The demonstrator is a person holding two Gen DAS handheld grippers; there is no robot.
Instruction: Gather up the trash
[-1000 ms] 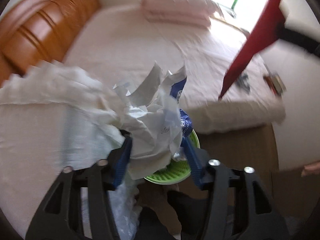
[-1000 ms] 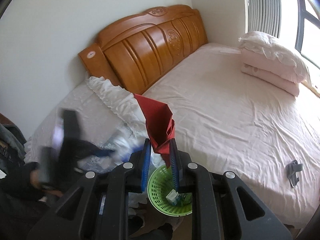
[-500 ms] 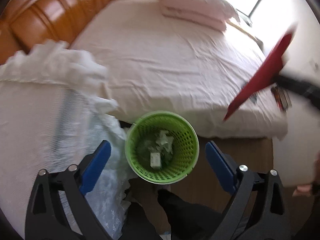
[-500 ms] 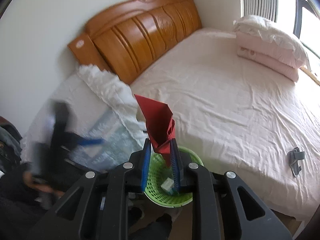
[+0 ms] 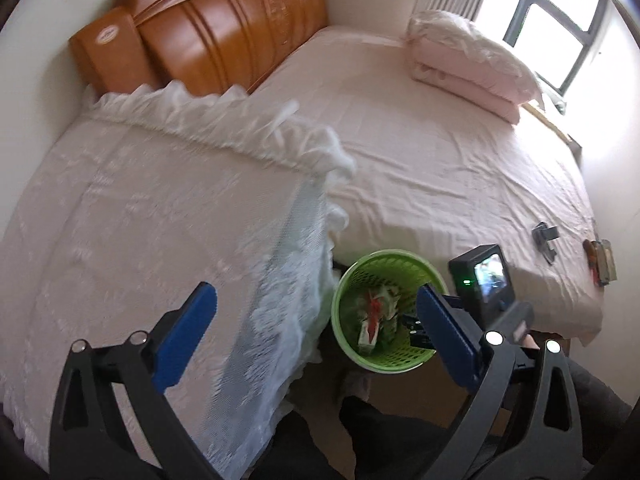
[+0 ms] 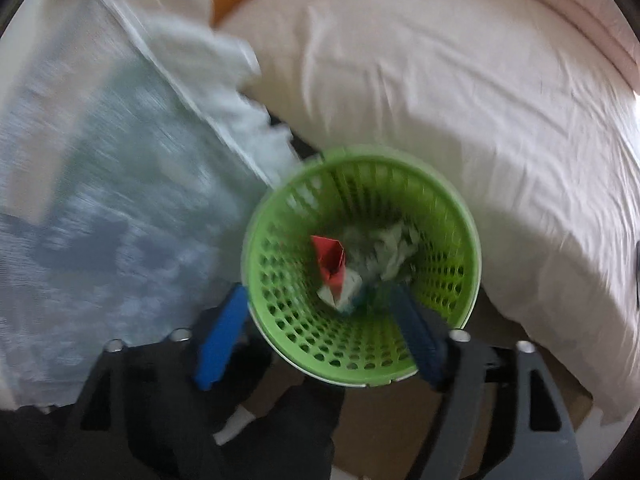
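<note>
Left tool: your left tool (image 5: 316, 316) stood spread as wide as it goes, nothing between its blue pads (image 5: 188, 332).
Right tool: your right tool (image 6: 320, 338) had just been opening; its pads straddled the near rim of the basket, gripping nothing.
Basket: the round green plastic lattice basket (image 6: 288, 272) sat on the floor at the foot corner of the bed with the pale pink sheet (image 5: 440, 160).
Trash: the folded red paper piece (image 6: 330, 258) lay inside the basket, at 9 o'clock of the crumpled white paper (image 6: 384, 248).
Cloth: a white lace cover (image 5: 140, 220) hung at 9 o'clock of the basket.
</note>
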